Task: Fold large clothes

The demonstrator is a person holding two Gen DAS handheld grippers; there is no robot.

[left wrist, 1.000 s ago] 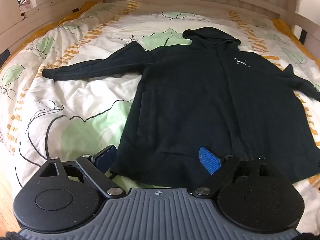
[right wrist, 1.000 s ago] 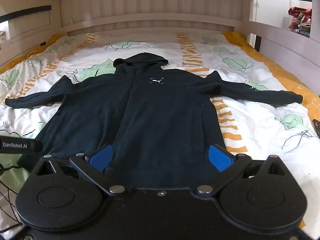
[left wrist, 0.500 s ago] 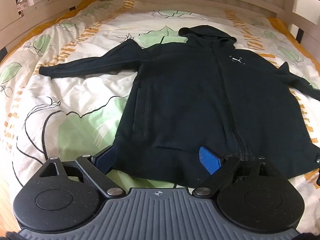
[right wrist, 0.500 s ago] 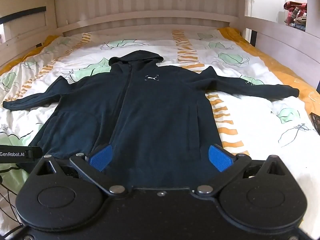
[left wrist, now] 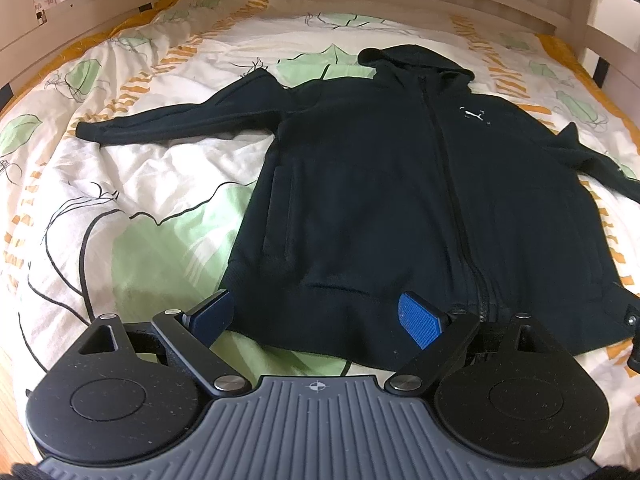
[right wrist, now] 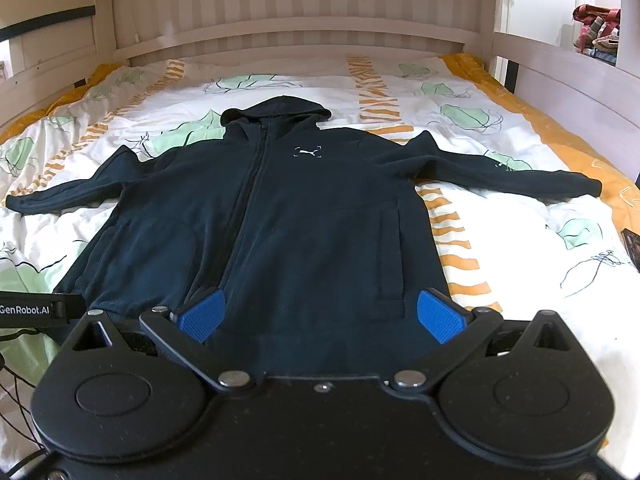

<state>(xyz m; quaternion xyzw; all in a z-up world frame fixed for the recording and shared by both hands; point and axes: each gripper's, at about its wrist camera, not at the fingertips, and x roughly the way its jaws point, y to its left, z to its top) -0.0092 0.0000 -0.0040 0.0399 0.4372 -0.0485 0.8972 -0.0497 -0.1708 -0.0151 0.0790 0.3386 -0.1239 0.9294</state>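
Note:
A black zip-up hoodie (left wrist: 384, 184) lies flat, front up, on the bed, with both sleeves spread out and the hood toward the headboard; it also shows in the right wrist view (right wrist: 280, 216). My left gripper (left wrist: 316, 316) is open and empty, hovering over the hoodie's bottom hem at its left corner. My right gripper (right wrist: 320, 316) is open and empty above the hem's right half. The left sleeve (left wrist: 176, 128) stretches left; the right sleeve (right wrist: 512, 176) stretches right.
The bed has a white duvet (left wrist: 132, 200) with green leaves and orange stripes. A wooden headboard (right wrist: 304, 20) and side rails (right wrist: 568, 92) enclose it. The left gripper's body (right wrist: 36, 310) shows at the right wrist view's left edge. A dark object (right wrist: 632, 246) lies at the right bed edge.
Both grippers have drawn back a little from the hoodie, so more of the hem and bed shows. Both stay open.

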